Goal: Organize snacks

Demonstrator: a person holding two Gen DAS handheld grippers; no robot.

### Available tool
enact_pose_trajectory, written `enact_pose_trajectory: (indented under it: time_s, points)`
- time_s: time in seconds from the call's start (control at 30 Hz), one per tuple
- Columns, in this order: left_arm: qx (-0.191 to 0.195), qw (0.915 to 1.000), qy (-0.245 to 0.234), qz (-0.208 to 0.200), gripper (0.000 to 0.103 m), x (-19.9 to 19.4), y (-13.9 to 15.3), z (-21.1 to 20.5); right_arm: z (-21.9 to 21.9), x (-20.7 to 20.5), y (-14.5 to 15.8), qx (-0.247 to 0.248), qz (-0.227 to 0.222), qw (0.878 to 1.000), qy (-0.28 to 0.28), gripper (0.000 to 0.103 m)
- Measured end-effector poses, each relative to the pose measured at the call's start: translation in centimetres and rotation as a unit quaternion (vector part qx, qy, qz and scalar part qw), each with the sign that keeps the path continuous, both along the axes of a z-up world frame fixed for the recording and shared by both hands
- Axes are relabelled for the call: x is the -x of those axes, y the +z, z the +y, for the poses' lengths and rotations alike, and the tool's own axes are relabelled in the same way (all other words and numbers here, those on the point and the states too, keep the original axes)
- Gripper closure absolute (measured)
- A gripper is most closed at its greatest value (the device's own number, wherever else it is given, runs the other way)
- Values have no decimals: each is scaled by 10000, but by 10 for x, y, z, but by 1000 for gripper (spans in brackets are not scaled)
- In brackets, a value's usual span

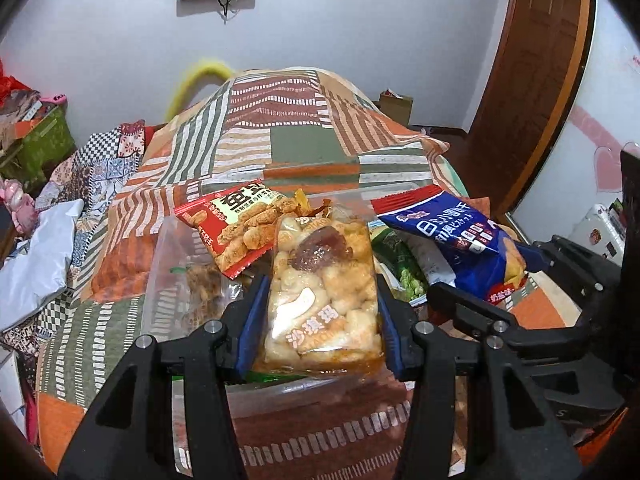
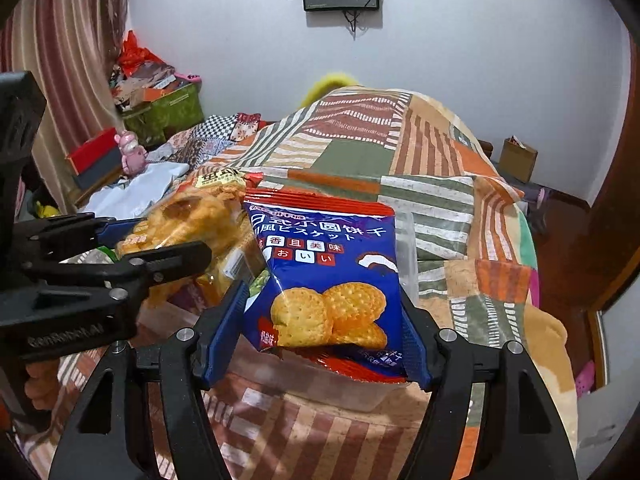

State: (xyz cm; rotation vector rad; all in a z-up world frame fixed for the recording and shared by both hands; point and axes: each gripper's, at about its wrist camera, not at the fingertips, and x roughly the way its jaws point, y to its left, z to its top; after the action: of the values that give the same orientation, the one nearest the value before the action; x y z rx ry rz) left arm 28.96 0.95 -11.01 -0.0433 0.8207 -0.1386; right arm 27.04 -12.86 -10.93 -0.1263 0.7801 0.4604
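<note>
Left wrist view: left gripper (image 1: 320, 316) clamped w/ both blue pads on a clear sachima pack (image 1: 322, 292), held just above the clear plastic box (image 1: 280, 396) on the patchwork bedspread (image 1: 280, 140); red snack pack (image 1: 232, 224) sits ahead-left of the claw, green pea pack (image 1: 404, 272) ahead-right, both in the box. Right wrist view: right gripper (image 2: 320, 332) squeezing a blue biscuit pack (image 2: 324, 280) between its pads, pack upright over the box's near rim, w/ the left gripper and its sachima pack close by on its left side, apart from it.
</note>
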Motion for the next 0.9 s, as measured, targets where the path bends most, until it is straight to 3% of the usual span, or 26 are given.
enact_pose_trajectory:
  time_s: [0.13,0.37,0.7,0.8,0.9]
  points:
    - [184,9998,-25,-25,52,7,8,4,0,1,6,68,-9,10000,1,32]
    - [411,9982,-40,-426,49,44,36,10,-10,17,29,-178,-147,9997,-23,27]
    - [350,9883,117,-1480,48,127,99,19,-25,79,89,-580,-836,9947,119,27]
    - [284,9836,157,-1774,36,156,111,19,-29,101,104,-717,-1056,9917,134,27]
    - [206,9786,225,-2034,30,177,119,18,-33,120,117,-879,-1250,9882,137,25]
